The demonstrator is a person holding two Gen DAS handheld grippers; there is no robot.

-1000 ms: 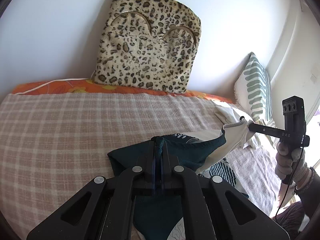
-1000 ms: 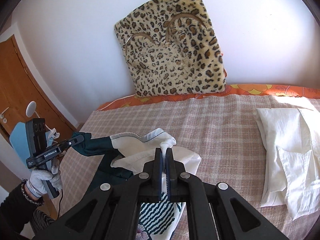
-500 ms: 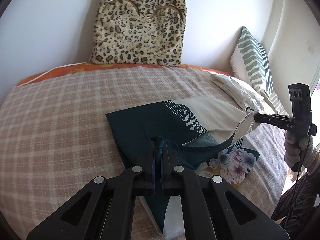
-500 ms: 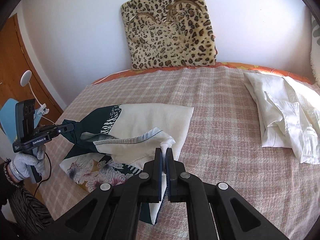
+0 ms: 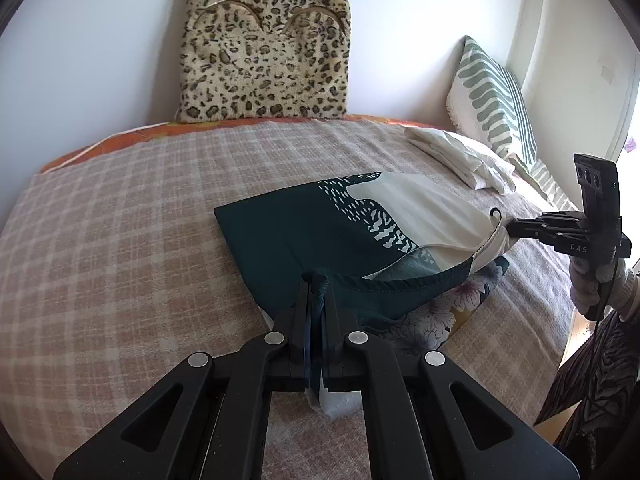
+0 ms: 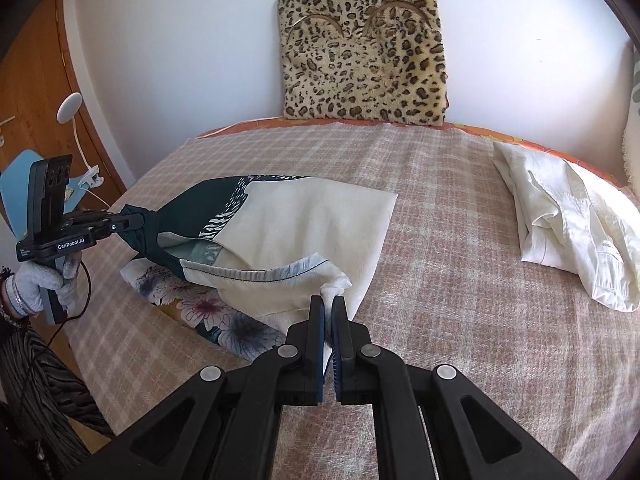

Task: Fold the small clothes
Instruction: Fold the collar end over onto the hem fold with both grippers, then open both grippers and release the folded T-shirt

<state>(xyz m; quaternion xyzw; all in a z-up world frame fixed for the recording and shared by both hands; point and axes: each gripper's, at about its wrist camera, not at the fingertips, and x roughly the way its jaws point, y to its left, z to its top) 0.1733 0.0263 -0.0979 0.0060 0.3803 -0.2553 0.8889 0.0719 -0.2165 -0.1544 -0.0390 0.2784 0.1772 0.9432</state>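
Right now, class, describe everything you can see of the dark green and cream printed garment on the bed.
The printed garment is thin woven cloth, part dark green, part cream, with white dashes and a floral layer beneath. It lies mostly flat on the checked blanket, its far edge spread out. Its near hem is lifted: the left gripper pinches the green corner, the right gripper pinches the cream corner, so the hem hangs between them in a shallow curve. It lies apart from the white shirt.

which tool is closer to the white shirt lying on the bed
Right. The right tool grips the printed garment on the side facing the white shirt; the left tool holds its far corner.
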